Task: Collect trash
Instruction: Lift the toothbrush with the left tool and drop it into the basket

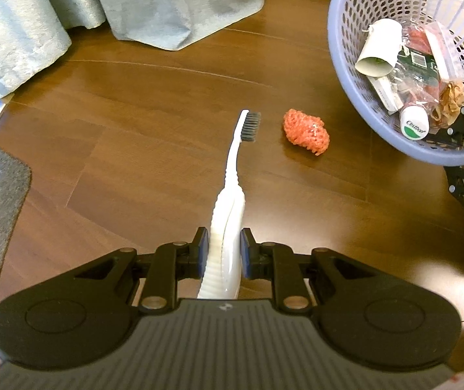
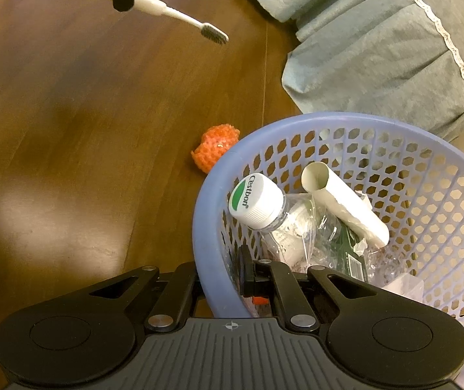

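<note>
Left tongs (image 1: 225, 250) pinch the thick white handle of a toothbrush (image 1: 232, 175), whose bristled head points forward and hangs clear above the brown wooden floor (image 1: 134, 149). Right tongs (image 2: 222, 279) are pressed together on the near rim of the lilac basket (image 2: 206, 227), one finger outside the wall and one inside. Ahead and to the right of the left tongs lies an orange mesh ball (image 1: 306, 131) on the floor, just beside the basket but outside it. Inside the basket, just beyond the right tongs, sit a capped plastic bottle (image 2: 258, 201), a cardboard tube (image 2: 345, 208) and crumpled clear wrappers. Judging by this, much of the trash is already collected; the toothbrush must yet go into the basket, and the mesh ball is left to pick up
</note>
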Demonstrator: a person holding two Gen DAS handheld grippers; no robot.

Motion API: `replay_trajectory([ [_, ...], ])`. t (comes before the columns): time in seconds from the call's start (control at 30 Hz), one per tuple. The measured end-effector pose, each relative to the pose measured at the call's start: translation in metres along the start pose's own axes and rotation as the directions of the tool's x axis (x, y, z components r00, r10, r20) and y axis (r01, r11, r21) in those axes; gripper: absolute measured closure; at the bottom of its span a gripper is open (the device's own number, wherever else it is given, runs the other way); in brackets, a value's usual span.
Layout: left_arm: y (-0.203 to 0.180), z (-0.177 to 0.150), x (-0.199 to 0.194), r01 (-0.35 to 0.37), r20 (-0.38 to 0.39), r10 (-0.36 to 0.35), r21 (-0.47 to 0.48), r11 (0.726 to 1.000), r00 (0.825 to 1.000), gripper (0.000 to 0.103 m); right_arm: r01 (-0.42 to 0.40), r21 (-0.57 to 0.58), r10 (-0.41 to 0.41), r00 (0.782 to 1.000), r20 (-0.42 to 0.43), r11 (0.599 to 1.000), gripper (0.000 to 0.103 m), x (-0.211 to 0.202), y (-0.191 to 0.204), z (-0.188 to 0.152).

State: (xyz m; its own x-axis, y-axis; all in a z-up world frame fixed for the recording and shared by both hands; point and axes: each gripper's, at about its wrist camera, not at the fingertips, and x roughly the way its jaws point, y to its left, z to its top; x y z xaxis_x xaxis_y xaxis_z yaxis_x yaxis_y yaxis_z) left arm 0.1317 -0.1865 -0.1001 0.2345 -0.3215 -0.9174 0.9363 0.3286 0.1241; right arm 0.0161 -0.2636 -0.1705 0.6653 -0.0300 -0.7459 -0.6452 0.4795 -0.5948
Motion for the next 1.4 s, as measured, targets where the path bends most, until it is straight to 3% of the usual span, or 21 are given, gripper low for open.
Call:
replay_trajectory([
  [0.83,-0.003,0.001,-0.013,0.012,-0.012,-0.012,-0.011,1.0,1.0,0.086,-0.011,-0.004,0.011,1.0,0.009,1.0,0.1,-0.005,0.004,0.005],
  [1.4,0.012,0.003,-0.062,-0.043,-0.018,0.042,-0.049,0.998,0.999,0.086,-0.036,0.013,0.036,0.998,0.044,0.999,0.1,-0.017,0.012,0.018],
])
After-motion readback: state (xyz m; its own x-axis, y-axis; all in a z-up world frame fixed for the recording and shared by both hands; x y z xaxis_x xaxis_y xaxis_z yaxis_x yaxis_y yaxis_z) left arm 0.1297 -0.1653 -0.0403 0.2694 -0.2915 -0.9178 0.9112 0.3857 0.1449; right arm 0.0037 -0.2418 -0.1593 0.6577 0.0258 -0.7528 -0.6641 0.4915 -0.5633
